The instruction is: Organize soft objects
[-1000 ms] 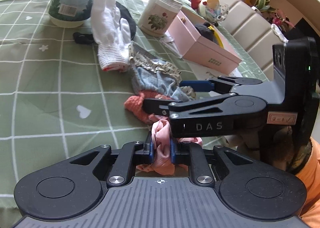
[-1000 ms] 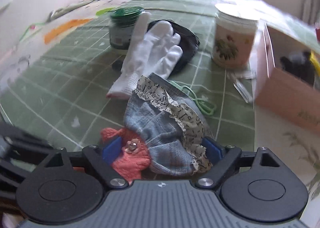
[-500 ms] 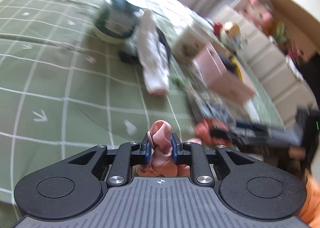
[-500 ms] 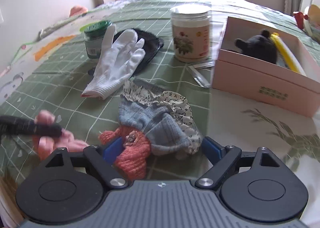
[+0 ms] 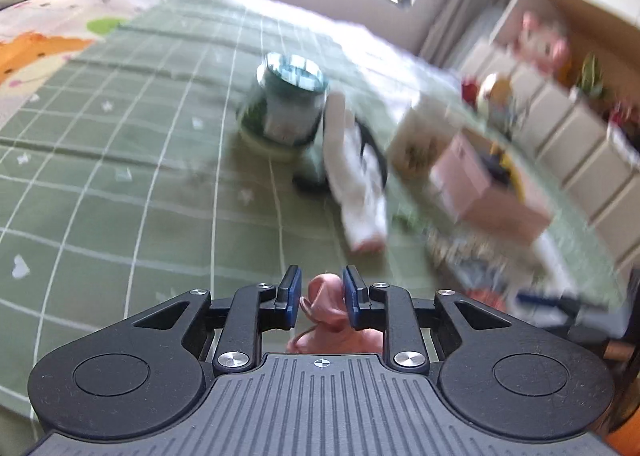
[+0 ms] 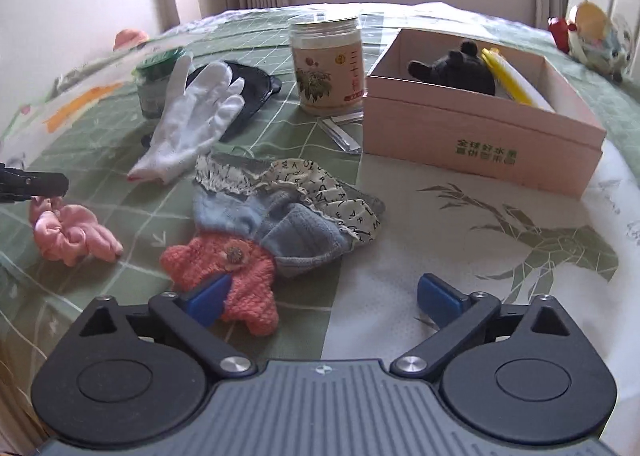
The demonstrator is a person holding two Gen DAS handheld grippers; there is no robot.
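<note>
A pink scrunchie lies on the green checked cloth at the left. In the left wrist view the scrunchie sits between the pads of my left gripper, whose jaws are opening; the left pad stands clear of it. My right gripper is wide open and still opening, just in front of a coral knitted piece joined to a blue-grey sock with a letter-print frill. Its left pad overlaps the coral knit without pressing it. A white glove lies further back.
A pink open box at the right holds a black plush bear and a yellow item. A white-lidded jar, a green-lidded jar, a black pouch and metal tweezers stand or lie behind.
My left gripper has loosened its hold on the scrunchie and swung left, away from the right gripper. The right gripper has opened wider and drawn back from the sock bundle.
</note>
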